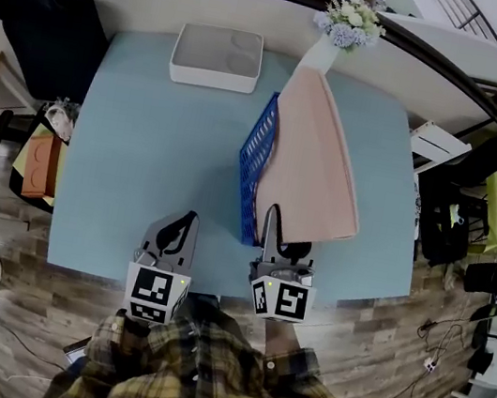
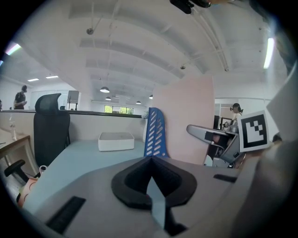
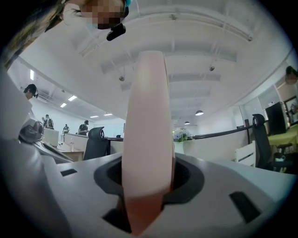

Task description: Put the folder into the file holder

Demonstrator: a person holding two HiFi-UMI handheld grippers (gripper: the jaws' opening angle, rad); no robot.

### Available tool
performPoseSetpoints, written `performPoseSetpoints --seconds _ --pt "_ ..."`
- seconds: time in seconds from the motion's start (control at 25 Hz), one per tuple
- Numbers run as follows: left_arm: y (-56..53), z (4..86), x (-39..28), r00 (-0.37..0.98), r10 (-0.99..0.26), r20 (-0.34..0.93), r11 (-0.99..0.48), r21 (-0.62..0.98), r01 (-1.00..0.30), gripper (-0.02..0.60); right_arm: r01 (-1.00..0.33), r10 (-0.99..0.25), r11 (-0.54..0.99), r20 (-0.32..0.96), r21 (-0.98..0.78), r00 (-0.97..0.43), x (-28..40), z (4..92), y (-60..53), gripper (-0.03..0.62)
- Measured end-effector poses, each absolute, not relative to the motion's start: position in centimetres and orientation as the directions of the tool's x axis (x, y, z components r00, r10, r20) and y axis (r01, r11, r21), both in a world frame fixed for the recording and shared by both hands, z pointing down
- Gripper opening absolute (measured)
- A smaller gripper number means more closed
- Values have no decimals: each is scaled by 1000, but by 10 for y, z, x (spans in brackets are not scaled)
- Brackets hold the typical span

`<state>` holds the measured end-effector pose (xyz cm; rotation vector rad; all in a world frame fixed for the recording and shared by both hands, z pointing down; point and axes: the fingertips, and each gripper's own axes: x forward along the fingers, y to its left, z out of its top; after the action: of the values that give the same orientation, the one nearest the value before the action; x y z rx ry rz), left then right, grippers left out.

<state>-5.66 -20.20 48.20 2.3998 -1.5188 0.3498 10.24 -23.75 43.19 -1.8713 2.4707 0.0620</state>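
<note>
A pink folder stands on edge, leaning over the blue slotted file holder in the middle of the light blue table. My right gripper is shut on the folder's near edge; in the right gripper view the folder fills the gap between the jaws. My left gripper hangs over the table's front edge, left of the holder, shut with nothing in it. From the left gripper view the holder and the folder stand ahead to the right.
A white box sits at the table's far side. A vase of flowers stands behind the folder. A black office chair is at the far left, and a low partition runs behind the table.
</note>
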Motion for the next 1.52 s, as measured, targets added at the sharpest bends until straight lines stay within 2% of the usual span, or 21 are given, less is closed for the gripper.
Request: performPoseSetpoints --seconds 0.88,1.52 --pt "-184 481 -55 420 -841 340 -405 120 -907 -9 -960 -949 280 161 23 -273 110 486 -235 198" --pt "-181 480 -56 422 -839 342 -408 117 -906 -9 -957 -934 287 235 47 -269 108 507 -237 207"
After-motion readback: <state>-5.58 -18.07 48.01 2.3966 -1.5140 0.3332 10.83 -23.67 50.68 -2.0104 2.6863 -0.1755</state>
